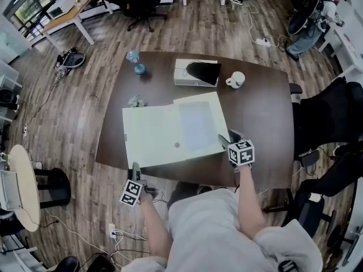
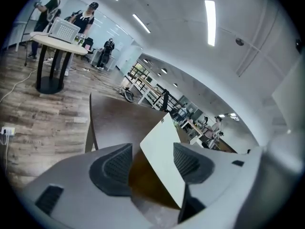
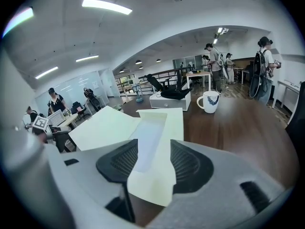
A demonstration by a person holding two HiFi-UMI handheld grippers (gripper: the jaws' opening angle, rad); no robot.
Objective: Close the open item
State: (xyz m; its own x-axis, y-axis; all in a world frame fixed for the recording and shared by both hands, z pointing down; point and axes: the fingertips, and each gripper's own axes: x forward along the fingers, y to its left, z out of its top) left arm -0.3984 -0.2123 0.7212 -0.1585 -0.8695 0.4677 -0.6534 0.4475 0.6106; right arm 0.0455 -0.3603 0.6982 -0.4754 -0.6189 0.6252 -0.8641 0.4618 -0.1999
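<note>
A pale green folder (image 1: pixel 164 132) lies spread open on the dark brown table (image 1: pixel 266 123), its right leaf carrying a bluish clear pocket (image 1: pixel 195 123). My left gripper (image 1: pixel 136 171) is at the folder's near left corner by the table's front edge. In the left gripper view that folder corner (image 2: pixel 164 161) stands slanted between the jaws of my left gripper (image 2: pixel 152 163), with a gap beside the left pad. My right gripper (image 1: pixel 226 140) is at the right leaf's near corner. That folder corner (image 3: pixel 152 147) lies in the gap between the separated pads of my right gripper (image 3: pixel 150 165).
At the table's far side stand a white box (image 1: pixel 190 75) with a black thing on it, a white mug (image 1: pixel 235 80) and a blue object (image 1: pixel 136 64). A small crumpled item (image 1: pixel 136 101) lies near the folder's far left corner. Office chairs (image 1: pixel 329 118) stand to the right.
</note>
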